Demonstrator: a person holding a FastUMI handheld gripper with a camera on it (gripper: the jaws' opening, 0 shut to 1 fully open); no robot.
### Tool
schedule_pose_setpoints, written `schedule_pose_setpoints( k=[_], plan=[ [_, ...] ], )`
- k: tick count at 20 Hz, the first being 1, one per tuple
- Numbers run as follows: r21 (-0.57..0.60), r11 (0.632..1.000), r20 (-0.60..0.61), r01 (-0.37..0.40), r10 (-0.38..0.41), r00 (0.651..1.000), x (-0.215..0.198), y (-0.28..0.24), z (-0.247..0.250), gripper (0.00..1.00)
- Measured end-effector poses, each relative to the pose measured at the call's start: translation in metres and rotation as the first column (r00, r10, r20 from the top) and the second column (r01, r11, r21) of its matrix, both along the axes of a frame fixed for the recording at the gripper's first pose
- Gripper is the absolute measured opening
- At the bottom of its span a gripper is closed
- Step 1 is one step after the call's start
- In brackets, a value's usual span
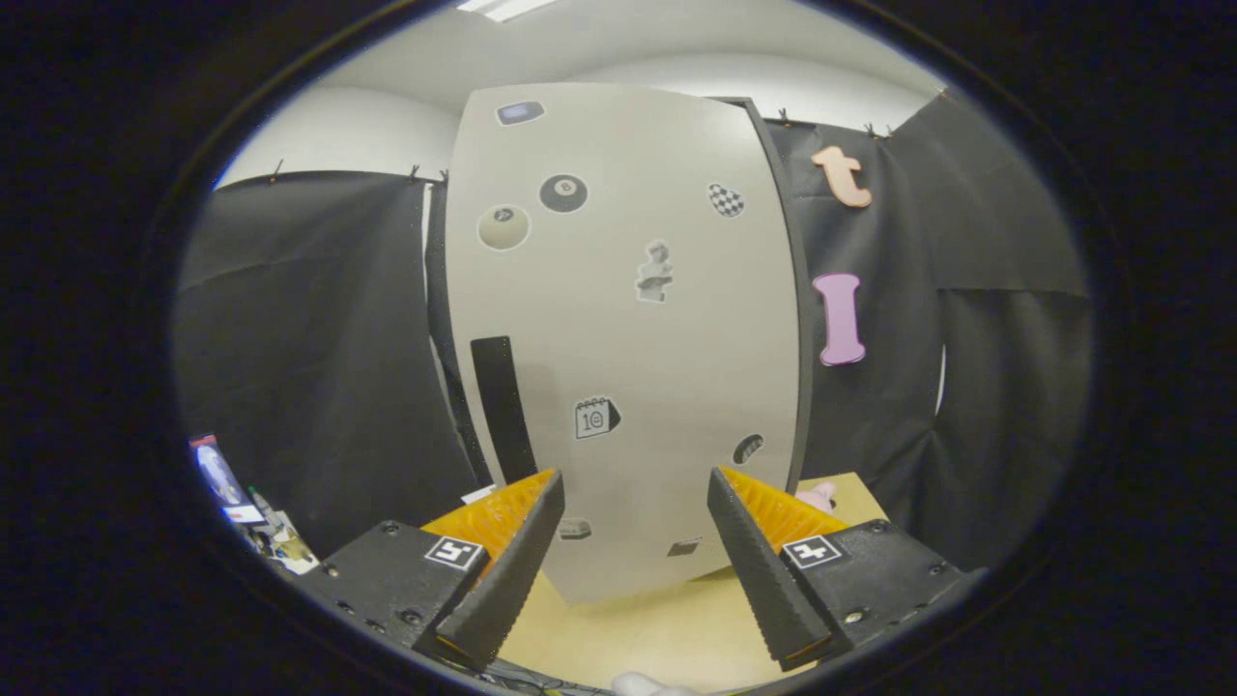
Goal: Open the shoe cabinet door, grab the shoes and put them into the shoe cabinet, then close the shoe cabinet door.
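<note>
Two fingers of the gripper (636,483) are pointing level, spread wide and holding nothing, facing the closed pale grey sticker-dotted shoe cabinet door (618,329) standing on the light wooden table (638,628).

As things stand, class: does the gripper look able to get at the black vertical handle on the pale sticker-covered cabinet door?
Probably yes. The gripper is open and empty, and the black vertical handle sits just beyond its left finger on the pale sticker-covered cabinet door, nothing between them.
</note>
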State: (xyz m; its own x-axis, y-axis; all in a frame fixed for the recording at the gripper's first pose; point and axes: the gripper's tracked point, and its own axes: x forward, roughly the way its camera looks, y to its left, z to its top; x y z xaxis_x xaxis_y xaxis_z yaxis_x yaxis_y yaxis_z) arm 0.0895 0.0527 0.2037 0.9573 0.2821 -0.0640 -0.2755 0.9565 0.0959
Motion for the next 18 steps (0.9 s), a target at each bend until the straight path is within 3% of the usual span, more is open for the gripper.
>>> schedule_pose_setpoints(
  k=[9, 18],
  plan=[
    [-0.018, 0.973, -0.006, 0.229, -0.229, 0.973, -0.047, -0.061, -0.005, 0.98],
    [-0.02, 0.957, 0.078, 0.288, -0.286, 0.955, -0.147, -0.113, 0.019, 0.98]
  ],
)
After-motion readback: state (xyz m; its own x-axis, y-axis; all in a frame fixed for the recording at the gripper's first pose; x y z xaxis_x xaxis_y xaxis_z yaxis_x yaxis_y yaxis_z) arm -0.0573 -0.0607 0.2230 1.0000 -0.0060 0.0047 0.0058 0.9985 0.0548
